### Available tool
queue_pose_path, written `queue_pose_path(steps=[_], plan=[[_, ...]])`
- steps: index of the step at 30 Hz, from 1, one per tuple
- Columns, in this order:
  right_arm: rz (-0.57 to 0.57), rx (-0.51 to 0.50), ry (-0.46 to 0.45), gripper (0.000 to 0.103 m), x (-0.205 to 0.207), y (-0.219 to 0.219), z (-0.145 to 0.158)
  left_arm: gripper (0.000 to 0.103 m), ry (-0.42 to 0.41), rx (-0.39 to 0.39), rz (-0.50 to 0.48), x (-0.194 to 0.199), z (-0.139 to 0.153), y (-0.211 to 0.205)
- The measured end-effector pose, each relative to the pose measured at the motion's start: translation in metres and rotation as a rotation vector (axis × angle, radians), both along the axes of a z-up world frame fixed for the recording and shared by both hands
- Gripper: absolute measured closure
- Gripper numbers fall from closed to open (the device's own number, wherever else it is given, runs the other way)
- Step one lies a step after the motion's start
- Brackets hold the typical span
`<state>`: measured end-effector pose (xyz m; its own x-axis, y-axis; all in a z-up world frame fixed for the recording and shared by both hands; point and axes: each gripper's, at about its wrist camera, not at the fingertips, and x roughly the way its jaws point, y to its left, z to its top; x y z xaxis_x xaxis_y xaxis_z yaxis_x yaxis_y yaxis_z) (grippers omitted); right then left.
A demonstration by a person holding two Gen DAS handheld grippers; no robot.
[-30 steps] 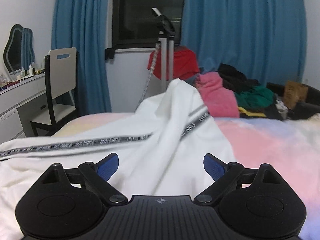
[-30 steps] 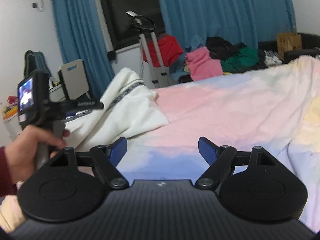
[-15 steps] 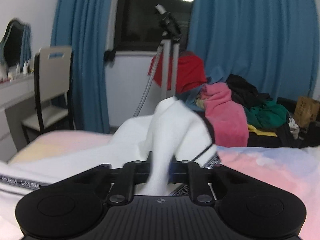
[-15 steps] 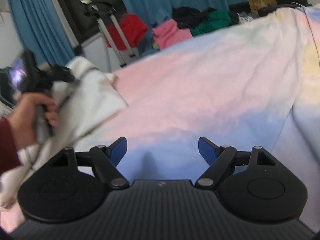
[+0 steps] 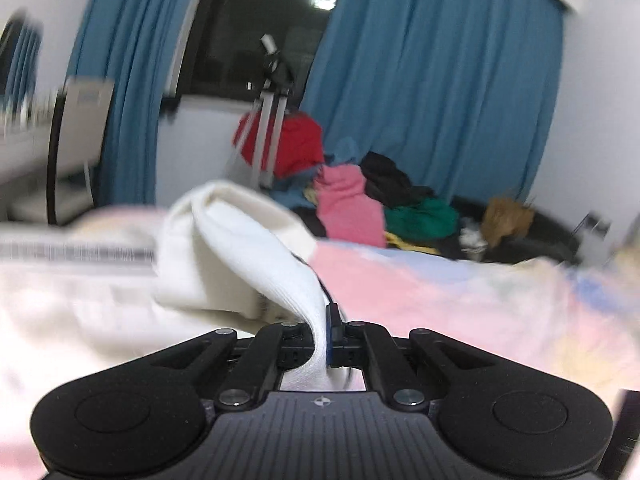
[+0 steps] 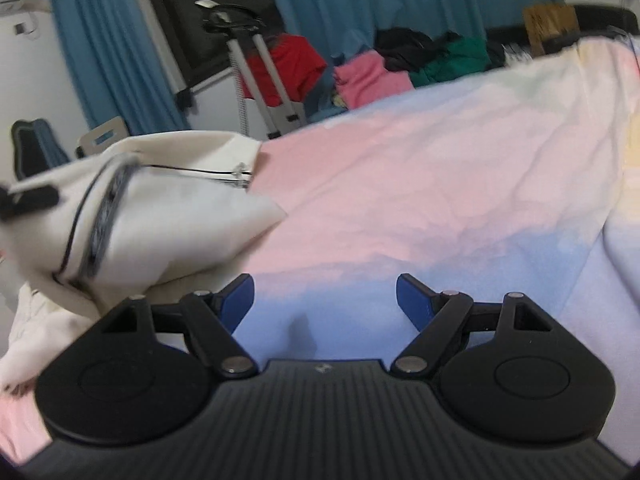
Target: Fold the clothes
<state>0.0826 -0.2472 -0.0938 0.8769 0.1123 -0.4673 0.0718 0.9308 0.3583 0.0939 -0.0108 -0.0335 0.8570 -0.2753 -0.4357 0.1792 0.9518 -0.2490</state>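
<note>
The big pink and blue bed cover is blurry. The white garment lies on its left side, partly cut off. The left gripper pinches a fold of it. The right gripper is spread wide, holding nothing.

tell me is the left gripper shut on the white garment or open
Shut. The left gripper has its jaws closed on a pinched fold of the white garment, which rises from between them. The right gripper is open, holding nothing.
</note>
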Motion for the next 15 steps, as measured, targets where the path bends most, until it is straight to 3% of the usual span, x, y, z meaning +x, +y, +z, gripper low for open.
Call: queue_pose_path(steps=[2,5,7,8,10,15], plan=[[0.026,-0.016,-0.019,0.023,-0.012,0.006,0.010,0.101,0.075,-0.078,0.009,-0.015,-0.008,0.009],[0.056,-0.044,-0.041,0.029,-0.026,0.016,0.026,0.101,0.121,-0.081,0.029,-0.021,-0.019,0.020],[0.092,0.005,-0.039,0.030,-0.031,0.020,0.036,0.101,0.133,-0.089,0.034,-0.021,-0.022,0.028],[0.116,0.044,-0.037,0.035,-0.031,0.022,0.040,0.101,0.131,-0.104,0.035,-0.021,-0.023,0.032],[0.139,0.089,-0.016,0.045,-0.019,0.028,0.053,0.100,0.121,-0.116,0.043,-0.021,-0.025,0.037],[0.178,0.193,0.034,0.045,0.041,0.049,0.085,0.100,0.127,-0.148,0.032,-0.028,-0.034,0.045]])
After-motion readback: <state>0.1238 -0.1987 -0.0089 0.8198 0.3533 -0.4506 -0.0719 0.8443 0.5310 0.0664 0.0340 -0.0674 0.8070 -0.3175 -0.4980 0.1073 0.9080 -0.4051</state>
